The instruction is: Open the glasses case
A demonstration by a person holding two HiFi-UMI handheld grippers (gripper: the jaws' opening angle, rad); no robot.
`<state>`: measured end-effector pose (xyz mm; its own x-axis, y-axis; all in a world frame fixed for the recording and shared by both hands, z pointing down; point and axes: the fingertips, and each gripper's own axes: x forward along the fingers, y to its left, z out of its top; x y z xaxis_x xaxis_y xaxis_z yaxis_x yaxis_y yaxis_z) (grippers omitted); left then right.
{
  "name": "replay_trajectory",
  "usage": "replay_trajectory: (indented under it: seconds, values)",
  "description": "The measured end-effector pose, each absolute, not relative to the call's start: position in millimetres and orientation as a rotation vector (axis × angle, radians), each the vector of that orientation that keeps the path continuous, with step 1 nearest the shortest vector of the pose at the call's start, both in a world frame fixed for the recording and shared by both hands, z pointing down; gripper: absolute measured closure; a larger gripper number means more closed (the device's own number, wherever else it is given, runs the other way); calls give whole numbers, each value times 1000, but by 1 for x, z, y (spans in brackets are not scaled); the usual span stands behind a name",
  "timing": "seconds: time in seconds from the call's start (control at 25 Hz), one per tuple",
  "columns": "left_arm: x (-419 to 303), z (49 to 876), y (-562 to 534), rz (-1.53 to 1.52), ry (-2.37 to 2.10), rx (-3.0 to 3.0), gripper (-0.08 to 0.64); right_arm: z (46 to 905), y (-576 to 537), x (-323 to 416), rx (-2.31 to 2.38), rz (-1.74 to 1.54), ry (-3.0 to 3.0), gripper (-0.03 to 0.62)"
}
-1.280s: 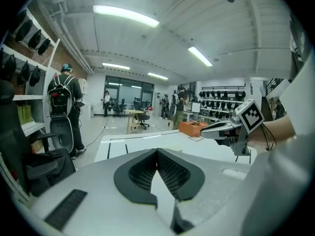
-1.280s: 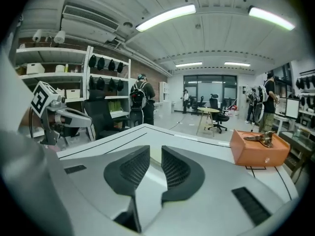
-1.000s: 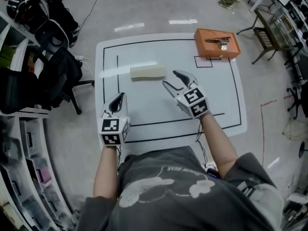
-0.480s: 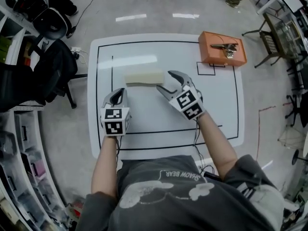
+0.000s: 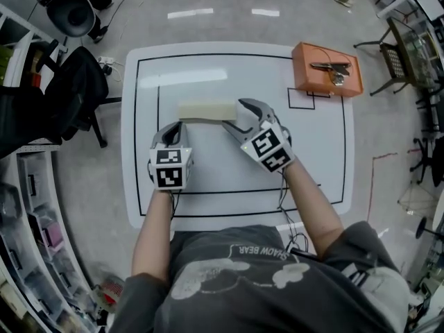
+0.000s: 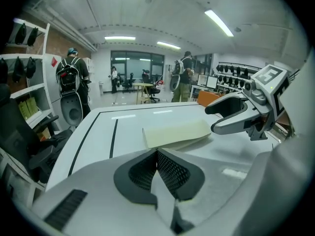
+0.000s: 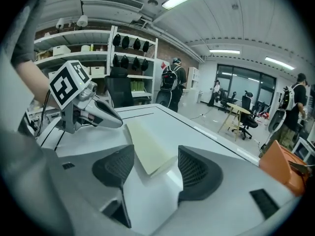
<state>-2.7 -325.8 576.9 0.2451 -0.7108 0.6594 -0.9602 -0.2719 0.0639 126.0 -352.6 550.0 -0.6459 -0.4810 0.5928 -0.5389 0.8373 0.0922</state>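
The glasses case [image 5: 207,110], a pale cream slab, lies closed on the white desk [image 5: 208,168]. It sits in the far half, a little towards the left edge, with its long side running along the far edge.

The right tongs [image 5: 232,114] come at its right end with their jaws spread wide, and they have just been opening. In the right gripper view the end of the case sits in the gap between the two pads, and neither pad presses on it.

The left tongs [image 5: 175,126] are clenched, their ribbed pads meeting with nothing between them. Their tips point at the near side of the case by its left end, just short of it.

An orange box [image 5: 305,68] stands at the far right corner of the desk, well apart from the case, with a small metal object [image 5: 331,68] on top.
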Motion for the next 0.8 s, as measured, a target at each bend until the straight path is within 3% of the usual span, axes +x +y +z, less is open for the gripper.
replay_trajectory:
  seconds: [0.8]
  values:
    - [-3,588,-331,760,-1513,2035,558,571,-356,119,626,-65,-2279,319]
